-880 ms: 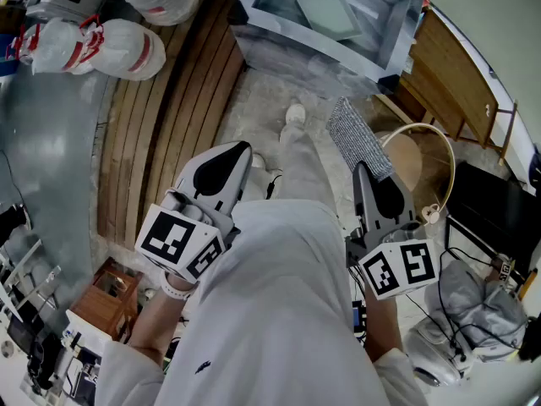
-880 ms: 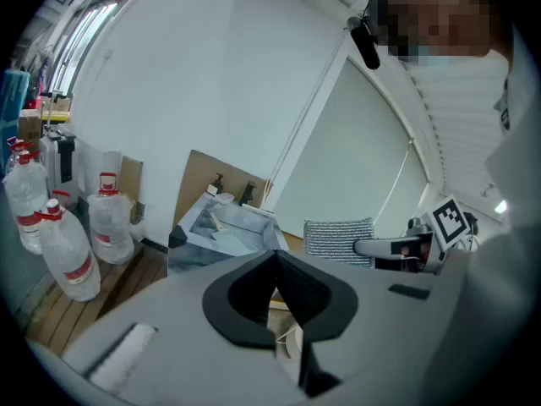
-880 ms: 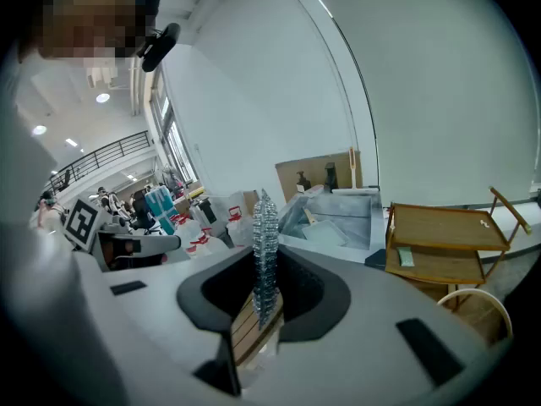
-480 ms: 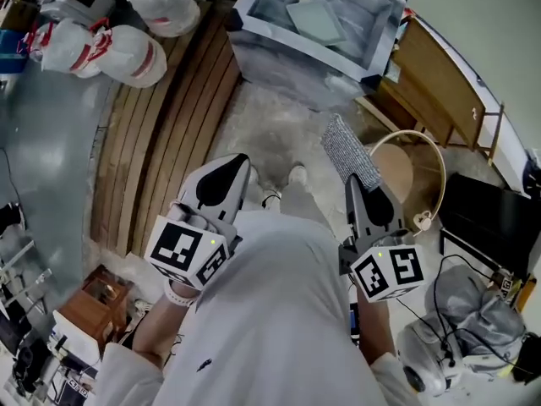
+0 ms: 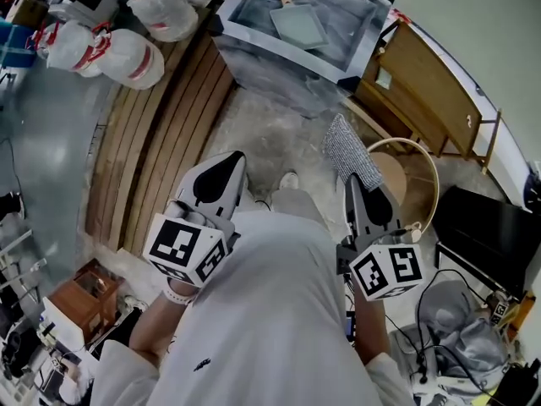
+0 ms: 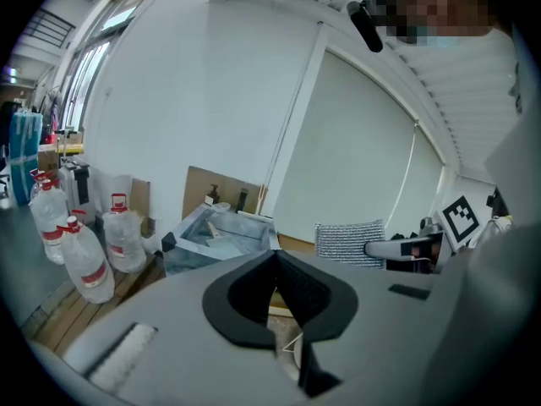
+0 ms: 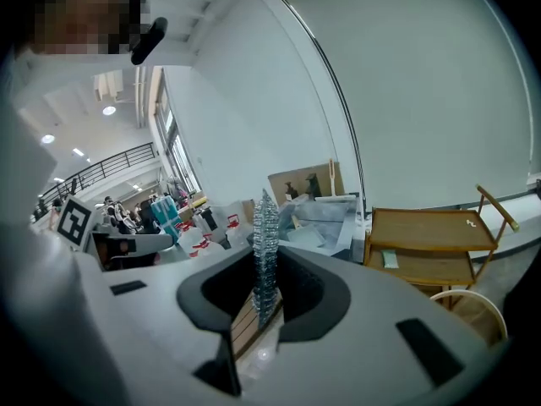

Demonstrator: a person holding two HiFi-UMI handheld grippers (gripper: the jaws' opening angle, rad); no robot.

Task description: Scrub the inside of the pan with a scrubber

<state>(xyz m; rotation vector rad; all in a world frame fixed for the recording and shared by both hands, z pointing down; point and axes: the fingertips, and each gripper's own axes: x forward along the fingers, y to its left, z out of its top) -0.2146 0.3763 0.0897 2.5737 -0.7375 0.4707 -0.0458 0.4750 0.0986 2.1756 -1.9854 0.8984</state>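
My right gripper (image 5: pixel 356 182) is shut on a grey metal mesh scrubber (image 5: pixel 351 152), which sticks out past its tips; in the right gripper view the scrubber (image 7: pixel 265 248) stands edge-on between the jaws. My left gripper (image 5: pixel 226 161) is shut with nothing in it, level with the right one in front of the person's body. Ahead on the floor stands a metal tub (image 5: pixel 254 45) holding a flat pale square pan (image 5: pixel 297 25) with a wooden handle. Both grippers are well short of the tub. The left gripper view also shows the scrubber (image 6: pixel 350 242) and the tub (image 6: pixel 188 242).
Water jugs in plastic (image 5: pixel 118 53) lie at the left, beside wooden floor slats (image 5: pixel 161 125). A wooden trolley (image 5: pixel 427 87) stands to the right of the tub, with a round stool and hoop (image 5: pixel 414 176) below it. Cables and dark gear (image 5: pixel 486 227) crowd the right.
The tub and floor have slid left and down in the head view as the person moves forward. Both grippers hold their pose, and the scrubber stays clamped.
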